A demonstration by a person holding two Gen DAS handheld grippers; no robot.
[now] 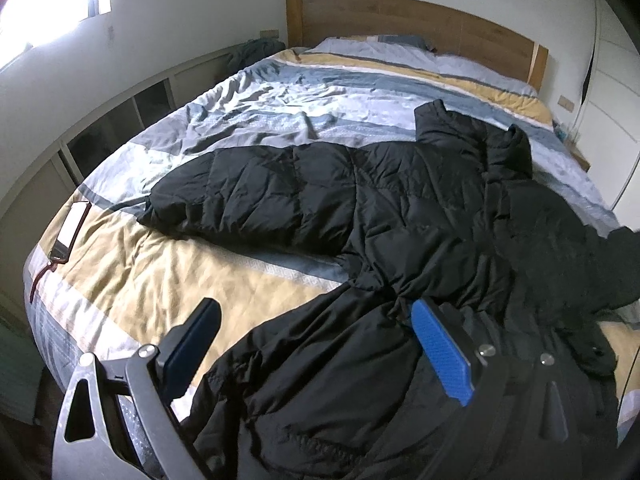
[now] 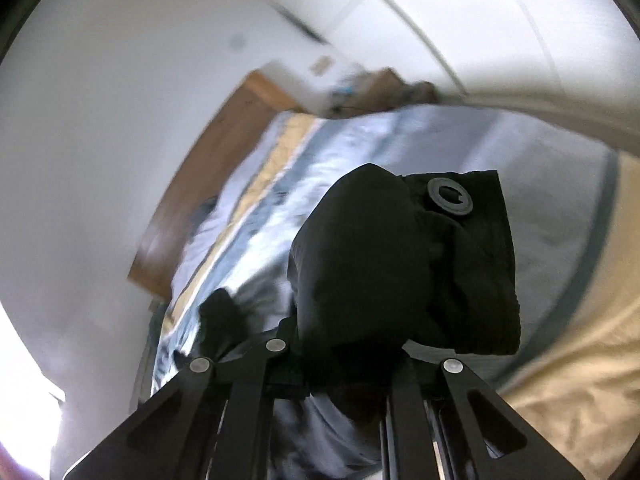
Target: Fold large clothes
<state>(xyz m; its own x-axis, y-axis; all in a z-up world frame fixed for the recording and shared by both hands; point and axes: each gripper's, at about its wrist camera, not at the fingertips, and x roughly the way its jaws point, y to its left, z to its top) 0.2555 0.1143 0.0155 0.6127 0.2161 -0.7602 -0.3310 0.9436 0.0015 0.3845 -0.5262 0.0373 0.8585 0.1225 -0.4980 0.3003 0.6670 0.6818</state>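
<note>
Right wrist view: right gripper (image 2: pixel 384 344) is clamped shut on a bunched end of the black puffer jacket (image 2: pixel 360 264) — looks like a cuff or hem corner, with a grey snap ring (image 2: pixel 451 195) showing on the flap. Fingertips are buried under the fabric, so how deep the bite goes can't be seen. Background is smeared, so the hand is moving quickly.

Left wrist view: left gripper (image 1: pixel 316 344) has its jaws wide apart, holding nothing. Its blue pad (image 1: pixel 440 356) sits just over the jacket's lower body, the other finger is out over the striped duvet (image 1: pixel 160 280). Jacket (image 1: pixel 360 208) lies spread across the bed, one sleeve stretched out toward the left, collar toward the wooden headboard (image 1: pixel 400 20).

Risks as I read them:
- Slick, puffy shell — a shallow pinch could slip out mid-swing and the fold drops short.
- Nothing pins the body (left jaws aren't closed on anything), so a fast pull may drag the whole jacket across the duvet instead of folding it over.
- Bunched grip means the folded part may land twisted, not flat.
- Phone (image 1: pixel 70 236) sits near the bed's left edge, well apart from the jacket; only a concern if the duvet gets tugged.
</note>
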